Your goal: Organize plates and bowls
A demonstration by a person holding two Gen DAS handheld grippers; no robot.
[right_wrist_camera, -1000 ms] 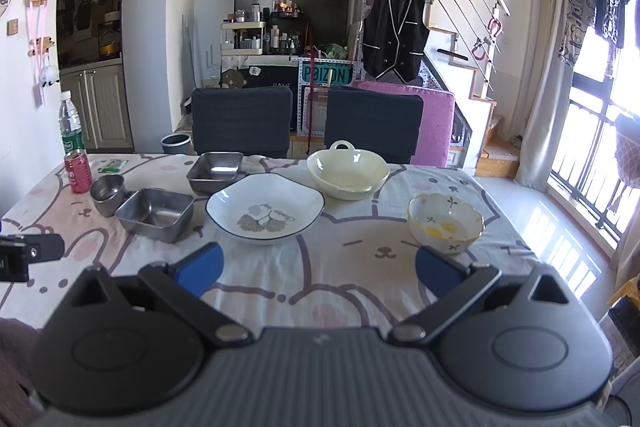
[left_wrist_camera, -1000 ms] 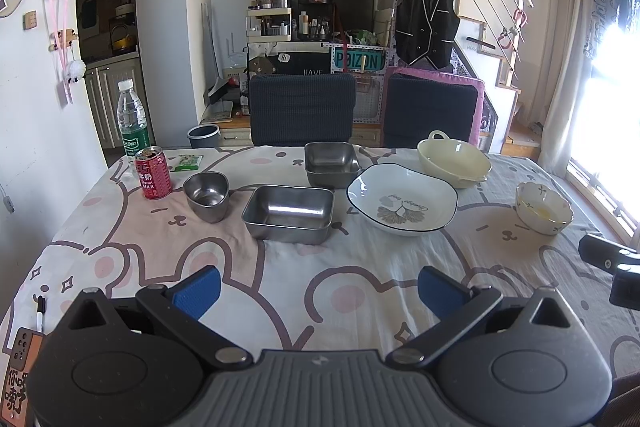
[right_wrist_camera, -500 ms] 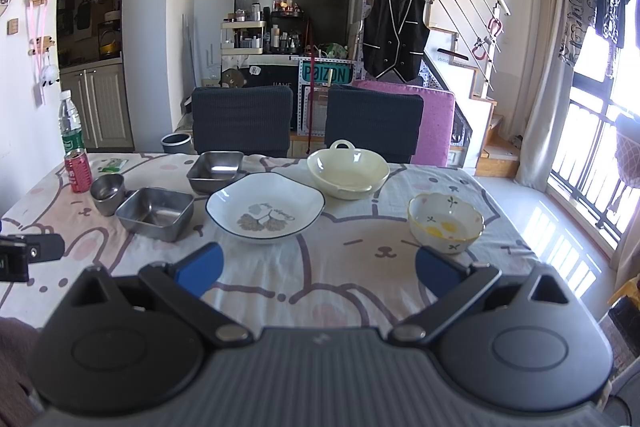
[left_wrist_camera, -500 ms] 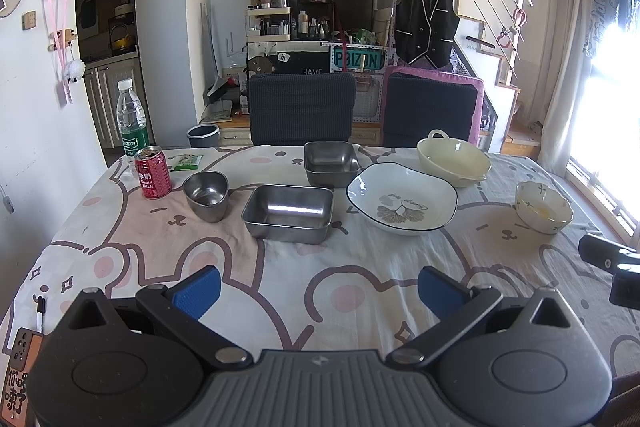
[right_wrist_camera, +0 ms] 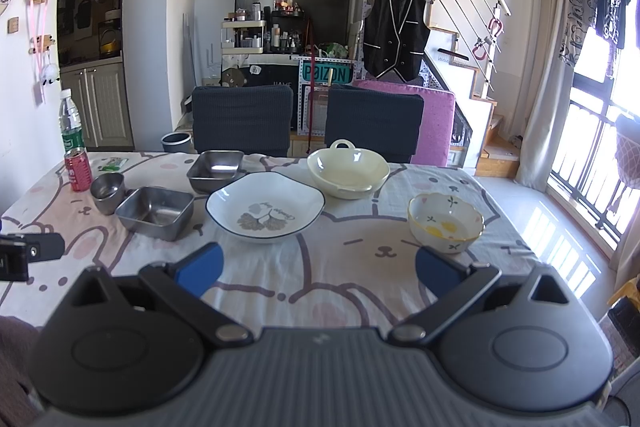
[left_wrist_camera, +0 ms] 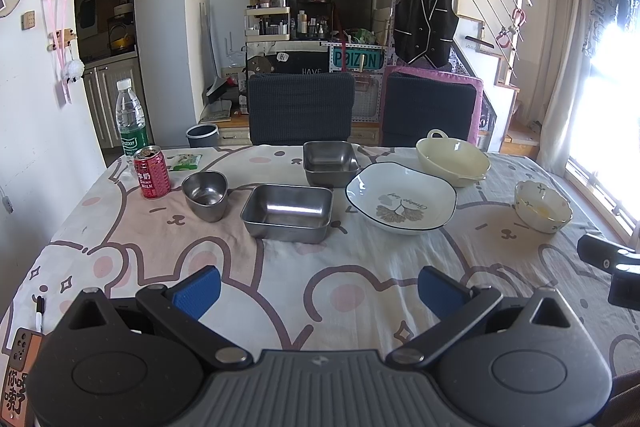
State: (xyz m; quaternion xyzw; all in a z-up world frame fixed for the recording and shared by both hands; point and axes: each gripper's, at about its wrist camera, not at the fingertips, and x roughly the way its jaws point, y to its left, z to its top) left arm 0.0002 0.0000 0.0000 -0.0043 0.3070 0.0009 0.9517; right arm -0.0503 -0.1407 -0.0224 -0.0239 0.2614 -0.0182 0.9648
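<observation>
Both grippers wide open, empty, well short of the dishes.
Left gripper, right gripper: risk is the white plate slipping, or the loose cloth on the tabletop snagging.

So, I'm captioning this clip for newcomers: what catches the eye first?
A spread of empty dishes across the bunny-print tablecloth: three steel containers at left, a white leaf-print plate in the middle. The red can stands out far left, and both tools hover open near the table's front edge.
</observation>
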